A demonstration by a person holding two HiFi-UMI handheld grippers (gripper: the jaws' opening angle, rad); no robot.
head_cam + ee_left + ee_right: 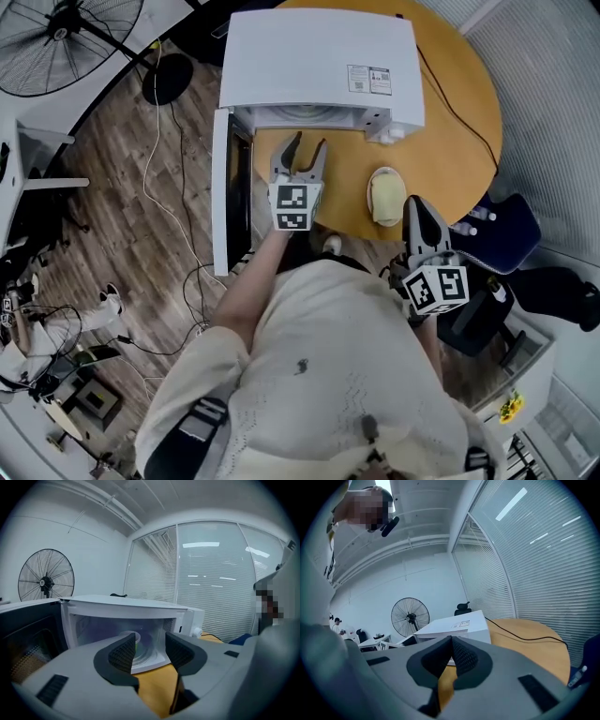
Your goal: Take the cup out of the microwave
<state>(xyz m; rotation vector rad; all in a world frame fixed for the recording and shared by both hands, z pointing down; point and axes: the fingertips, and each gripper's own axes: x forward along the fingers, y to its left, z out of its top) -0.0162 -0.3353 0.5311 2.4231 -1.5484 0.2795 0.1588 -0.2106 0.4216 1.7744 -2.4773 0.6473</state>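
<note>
The left gripper [150, 645] has its jaws wide apart with nothing between them, just in front of the open microwave [319, 56]. The cup [136, 639] sits inside the microwave, partly hidden behind one jaw. The right gripper [451, 643], jaws pressed together and empty, hangs right of the microwave, near the table [459, 131] edge.

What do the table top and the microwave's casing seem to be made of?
Table top: probably wood or wood-look laminate; even orange-brown, smooth, faint sheen. Microwave casing: likely painted sheet metal or plastic; plain white, flat, matte.
</note>
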